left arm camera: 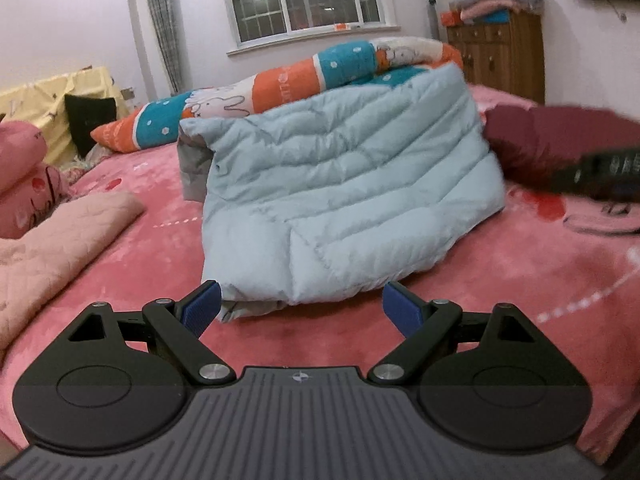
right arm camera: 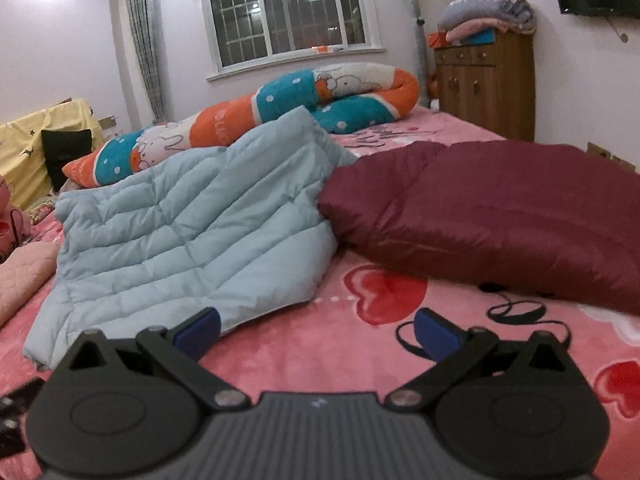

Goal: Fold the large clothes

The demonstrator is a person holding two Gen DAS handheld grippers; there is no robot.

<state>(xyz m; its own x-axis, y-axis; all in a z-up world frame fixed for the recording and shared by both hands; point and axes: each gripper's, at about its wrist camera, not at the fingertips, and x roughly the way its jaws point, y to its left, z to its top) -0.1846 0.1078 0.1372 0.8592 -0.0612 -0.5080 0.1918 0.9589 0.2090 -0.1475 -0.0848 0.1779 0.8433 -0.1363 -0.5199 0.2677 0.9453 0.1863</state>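
Observation:
A light blue quilted down jacket [left arm camera: 340, 200] lies folded in a thick bundle on the pink bed; it also shows in the right wrist view [right arm camera: 188, 232]. My left gripper [left arm camera: 302, 308] is open and empty just in front of the jacket's near edge. My right gripper [right arm camera: 318, 332] is open and empty over the bedspread, at the jacket's near right corner. A dark red puffy garment [right arm camera: 500, 216] lies to the right of the jacket, touching it; it also shows in the left wrist view [left arm camera: 540, 140]. The right gripper shows blurred at the left wrist view's right edge [left arm camera: 600, 172].
The pink bedspread [right arm camera: 400, 360] has red heart prints. A rolled orange and teal cartoon blanket [left arm camera: 280, 88] lies behind the jacket. A folded pink quilt [left arm camera: 52, 248] and pink pillows [left arm camera: 24, 184] sit at the left. A wooden cabinet [right arm camera: 488, 84] with stacked blankets stands at the back right.

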